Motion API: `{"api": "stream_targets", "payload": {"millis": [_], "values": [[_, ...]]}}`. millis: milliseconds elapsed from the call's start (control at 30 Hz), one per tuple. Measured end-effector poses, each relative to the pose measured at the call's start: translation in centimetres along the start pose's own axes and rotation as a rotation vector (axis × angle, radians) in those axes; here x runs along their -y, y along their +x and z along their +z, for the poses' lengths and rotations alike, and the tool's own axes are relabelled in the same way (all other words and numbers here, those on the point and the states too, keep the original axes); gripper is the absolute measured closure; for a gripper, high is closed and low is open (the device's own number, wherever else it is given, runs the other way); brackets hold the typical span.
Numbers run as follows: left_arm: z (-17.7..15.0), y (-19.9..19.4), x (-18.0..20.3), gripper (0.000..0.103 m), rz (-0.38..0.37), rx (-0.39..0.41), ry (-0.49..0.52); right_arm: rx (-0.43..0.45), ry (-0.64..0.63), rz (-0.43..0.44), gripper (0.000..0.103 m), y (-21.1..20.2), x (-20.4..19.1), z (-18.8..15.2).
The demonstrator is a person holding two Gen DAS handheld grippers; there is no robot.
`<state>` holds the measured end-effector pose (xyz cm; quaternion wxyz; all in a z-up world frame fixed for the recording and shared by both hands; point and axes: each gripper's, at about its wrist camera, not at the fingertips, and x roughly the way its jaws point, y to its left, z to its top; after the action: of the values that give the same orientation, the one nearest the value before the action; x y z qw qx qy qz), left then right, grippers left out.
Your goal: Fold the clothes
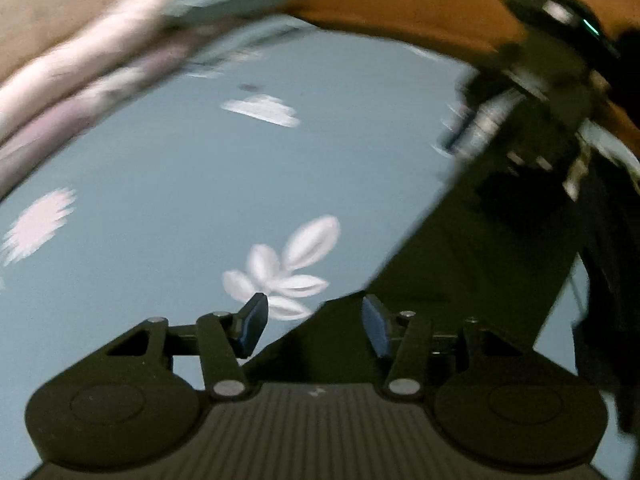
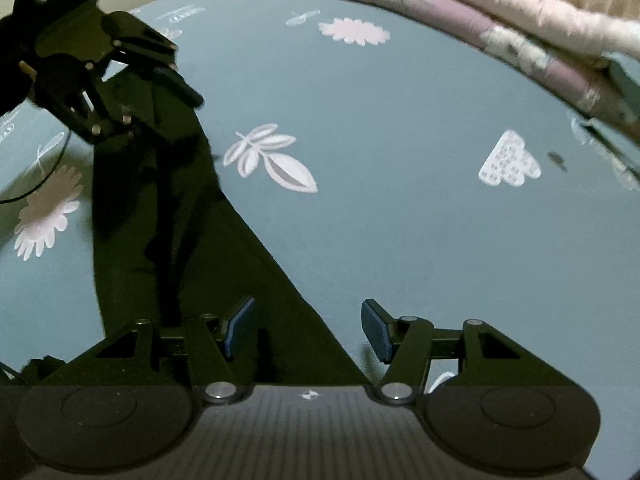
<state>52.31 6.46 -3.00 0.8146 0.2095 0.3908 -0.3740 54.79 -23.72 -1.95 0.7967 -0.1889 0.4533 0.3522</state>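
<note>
A black garment [image 2: 168,240] lies in a long strip on a blue-grey bedsheet with white flower prints [image 2: 400,200]. In the right wrist view my right gripper [image 2: 308,332] is open, its jaws wide apart, just above the strip's near end and right edge. The left gripper [image 2: 160,80] shows at the upper left over the strip's far end. In the left wrist view the left gripper [image 1: 316,326] is open, low over the sheet [image 1: 160,200], with the black garment [image 1: 460,260] under its right finger. The right gripper [image 1: 532,92] appears blurred at the upper right.
A folded pink and mauve quilt [image 2: 460,12] lies along the far edge of the bed; it also shows blurred in the left wrist view [image 1: 100,76]. A brown wooden surface [image 1: 400,4] lies beyond the bed. A thin black cable [image 2: 40,184] lies at the left.
</note>
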Motion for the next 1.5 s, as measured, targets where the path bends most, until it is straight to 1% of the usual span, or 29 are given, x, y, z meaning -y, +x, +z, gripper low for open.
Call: {"api": "stream_targets", "payload": {"millis": [100, 200, 267, 300, 367, 400, 433, 467, 500, 567, 633, 733, 867, 967, 1133, 1200, 1233, 1333, 1367, 1467, 1500], "values": [[0.8, 2.5, 0.1, 0.054, -0.030, -0.065, 0.104, -0.025, -0.010, 0.029, 0.040, 1.2, 0.7, -0.3], [0.9, 4.1, 0.1, 0.054, -0.078, -0.106, 0.149, -0.051, -0.021, 0.046, 0.040, 2.4, 1.1, -0.7], [0.7, 4.8, 0.4, 0.054, -0.100, -0.140, 0.181, -0.061, -0.016, 0.069, 0.042, 3.0, 1.4, -0.8], [0.6, 5.1, 0.5, 0.056, -0.109, -0.158, 0.196, -0.076, -0.014, 0.074, 0.044, 3.4, 1.5, -0.9], [0.1, 5.6, 0.7, 0.062, -0.114, -0.196, 0.220, -0.092, -0.013, 0.089, 0.056, 3.9, 1.5, -0.9], [0.0, 5.6, 0.8, 0.069, -0.124, -0.193, 0.226, -0.093, -0.014, 0.099, 0.060, 4.1, 1.3, -1.0], [0.0, 5.4, 0.9, 0.074, -0.128, -0.193, 0.224, -0.095, -0.014, 0.110, 0.070, 4.2, 1.2, -1.0], [-0.1, 5.3, 1.0, 0.087, -0.132, -0.192, 0.223, -0.093, -0.014, 0.114, 0.087, 4.1, 1.0, -1.0], [-0.2, 5.2, 1.1, 0.098, -0.129, -0.188, 0.221, -0.090, -0.014, 0.118, 0.093, 3.9, 0.9, -1.0], [-0.4, 4.8, 1.2, 0.100, -0.116, -0.176, 0.215, -0.086, -0.024, 0.113, 0.096, 3.6, 0.4, -0.9], [-0.4, 4.3, 1.3, 0.101, -0.099, -0.149, 0.212, -0.081, -0.045, 0.094, 0.098, 3.2, -0.1, -0.8], [0.2, 3.4, 0.8, 0.102, -0.054, -0.102, 0.199, -0.044, -0.044, 0.039, 0.099, 2.1, 0.3, 0.0], [2.2, 3.5, -0.9, 0.102, 0.022, -0.059, 0.171, 0.009, -0.017, -0.047, 0.099, 1.0, 1.5, 1.0], [3.5, 3.9, -1.8, 0.102, 0.060, -0.037, 0.156, 0.032, 0.011, -0.118, 0.099, 0.9, 2.7, 1.7], [4.9, 5.3, -2.7, 0.102, 0.102, -0.020, 0.129, 0.035, 0.054, -0.205, 0.099, 1.9, 4.3, 2.1], [5.1, 6.2, -2.8, 0.102, 0.104, -0.033, 0.116, 0.022, 0.084, -0.214, 0.099, 3.0, 4.9, 2.1], [5.2, 6.7, -2.9, 0.100, 0.105, -0.040, 0.109, 0.019, 0.090, -0.219, 0.099, 3.6, 5.1, 1.9], [4.7, 7.8, -3.1, 0.091, 0.099, -0.067, 0.078, -0.021, 0.111, -0.234, 0.095, 5.6, 5.3, 1.7], [4.4, 7.8, -3.2, 0.090, 0.104, -0.063, 0.058, -0.010, 0.118, -0.238, 0.087, 5.0, 5.0, 1.6], [3.9, 6.7, -3.6, 0.084, 0.118, -0.046, 0.016, 0.027, 0.138, -0.250, 0.078, 3.0, 4.1, 1.5], [3.7, 6.1, -3.8, 0.080, 0.124, -0.037, 0.005, 0.039, 0.145, -0.253, 0.076, 2.4, 3.8, 1.5]]}}
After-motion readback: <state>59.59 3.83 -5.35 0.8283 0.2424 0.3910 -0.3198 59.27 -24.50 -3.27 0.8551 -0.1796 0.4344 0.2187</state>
